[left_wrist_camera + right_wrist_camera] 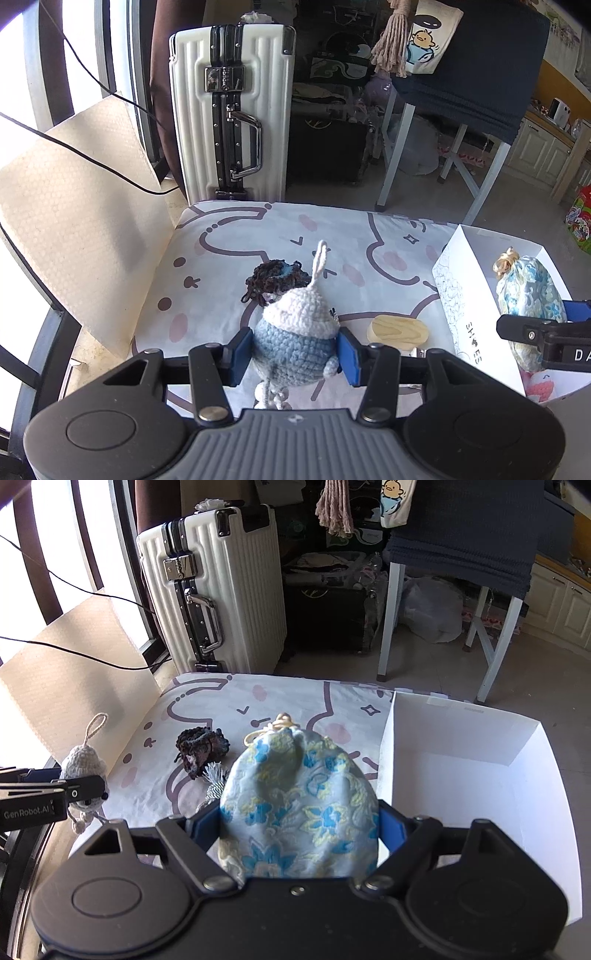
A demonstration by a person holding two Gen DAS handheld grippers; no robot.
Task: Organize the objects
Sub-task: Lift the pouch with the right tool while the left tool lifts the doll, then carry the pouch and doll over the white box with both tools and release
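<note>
Sunlit and cluttered, the room holds a white suitcase (232,110) behind a low surface spread with a cartoon-print cloth (236,236), and a white box (461,760) stands open at the cloth's right edge.

Both grippers are loaded. The left gripper (295,350) is clamped on a crocheted doll (295,332), blue below and white above, its blue pads pressing the doll's sides and its hanging loop pointing away from the camera. The right gripper (299,830) has its jaws set wide around a floral pouch (299,805), pads against its flanks, the tied neck pointing forward.

What matters for the coming move is where the box lies from each load. In the right wrist view the box sits just to the right of the pouch, its near wall beside the right pad; in the left wrist view the pouch appears at or over the box's opening, though I cannot tell whether it is past the wall. The right hand is clearly nearer. The doll is well to the left, with a wooden block (399,330) and a dark scrunchie (277,277) lying on the cloth nearby.

My judgement: the pouch likely goes in first, with a short shift rightward.
</note>
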